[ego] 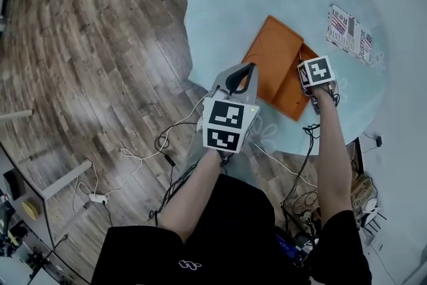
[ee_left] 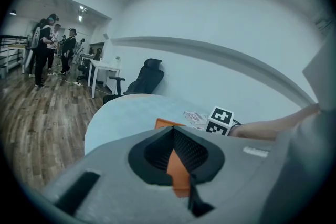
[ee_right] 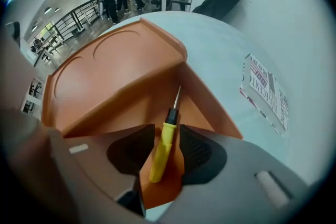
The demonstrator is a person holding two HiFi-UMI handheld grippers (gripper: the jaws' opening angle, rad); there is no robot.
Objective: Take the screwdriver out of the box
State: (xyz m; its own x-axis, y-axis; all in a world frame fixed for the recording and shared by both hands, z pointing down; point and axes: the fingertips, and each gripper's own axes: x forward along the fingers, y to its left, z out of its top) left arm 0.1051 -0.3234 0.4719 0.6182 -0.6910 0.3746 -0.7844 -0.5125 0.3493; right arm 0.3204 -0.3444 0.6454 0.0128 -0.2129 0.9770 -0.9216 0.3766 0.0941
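A round pale-blue table point(ego: 227, 3) fills the upper right of the head view, above a wood-plank floor point(ego: 80, 43). At centre right on the table lies the orange box point(ego: 270, 53), with its lid opened toward the upper left. A printed card point(ego: 350, 33) rests on the table to the right of the box, apart from it.

In the head view the left gripper point(ee_left: 174, 136) is by the box's lower-left edge. In its own view its jaws stand a little apart and grasp nothing; only the orange of the box shows through the gap.

The right gripper point(ee_right: 167, 128) points steeply down into the lower-right end of the box. Its jaws are spread and released, and they straddle the screwdriver point(ee_right: 161, 152), which lies on the bottom of the box. The yellow handle sits between the pads, while the black collar and thin metal shaft point toward the top of the frame, into the box's corner. A narrow gap shows beside the handle, so the pads are not clamped on it.
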